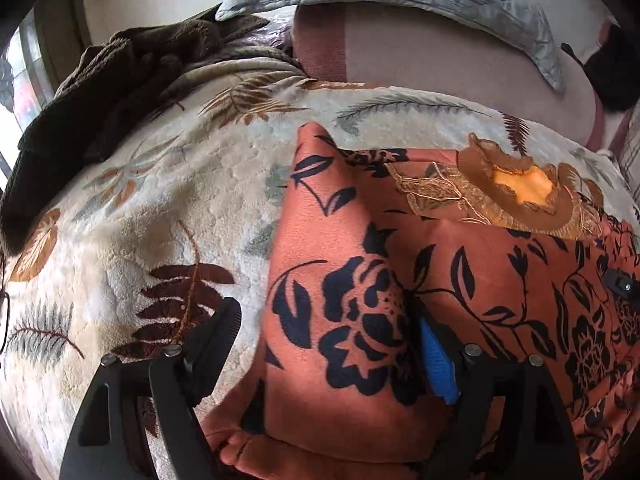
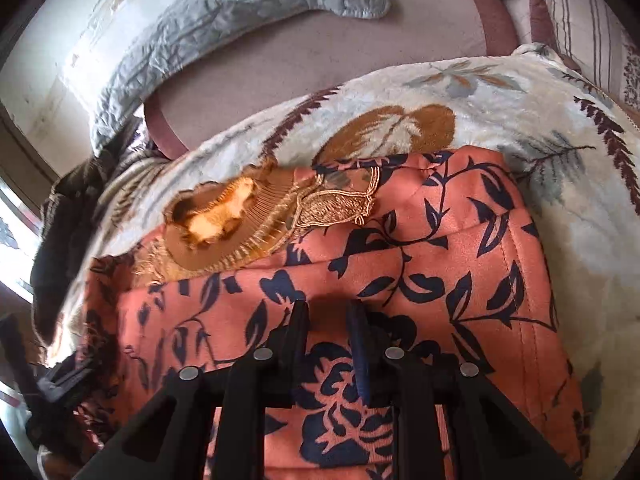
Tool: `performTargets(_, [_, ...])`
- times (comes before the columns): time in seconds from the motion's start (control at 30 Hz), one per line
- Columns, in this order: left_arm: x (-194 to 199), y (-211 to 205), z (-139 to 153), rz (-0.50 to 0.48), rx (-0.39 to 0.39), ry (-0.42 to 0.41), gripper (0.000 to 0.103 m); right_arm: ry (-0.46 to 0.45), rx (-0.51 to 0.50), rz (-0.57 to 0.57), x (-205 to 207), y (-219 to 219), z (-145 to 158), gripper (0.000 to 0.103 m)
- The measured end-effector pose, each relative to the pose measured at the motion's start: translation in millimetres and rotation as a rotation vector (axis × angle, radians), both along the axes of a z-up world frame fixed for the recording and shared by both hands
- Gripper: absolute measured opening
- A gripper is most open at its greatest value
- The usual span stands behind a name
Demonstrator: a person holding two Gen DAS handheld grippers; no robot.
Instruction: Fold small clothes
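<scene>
The left claw (image 1: 326, 320) is spreading wide, with a fold of the orange flowery top (image 1: 460, 264) sitting between its fingers. The right claw (image 2: 327, 308) is hanging over the same top (image 2: 420, 264), its fingers a little apart, holding nothing. The top is lying on a leafy blanket (image 1: 132, 208).
</scene>
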State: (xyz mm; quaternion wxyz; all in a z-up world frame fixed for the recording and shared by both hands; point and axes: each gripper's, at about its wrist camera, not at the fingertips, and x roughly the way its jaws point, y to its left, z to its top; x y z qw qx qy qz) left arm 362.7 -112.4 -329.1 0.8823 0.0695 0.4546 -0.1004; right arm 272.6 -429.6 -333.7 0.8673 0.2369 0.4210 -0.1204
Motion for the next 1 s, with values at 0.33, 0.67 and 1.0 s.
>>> performTargets(0.33, [-6.0, 9.9, 4.4, 0.030, -0.020, 0.038, 0.089, -0.027, 0.033, -0.021, -15.7, -14.8, 28.2, 0.022])
performTargets(0.67, [-15.8, 26.5, -3.3, 0.033, -0.028, 0.123, 0.089, 0.134, 0.089, -0.024, -71.9, -39.6, 12.1, 0.022])
performTargets(1.0, [-24.0, 17.7, 38.3, -0.005, -0.138, -0.049, 0.088, -0.022, 0.060, -0.058, -96.3, -38.3, 50.2, 0.022])
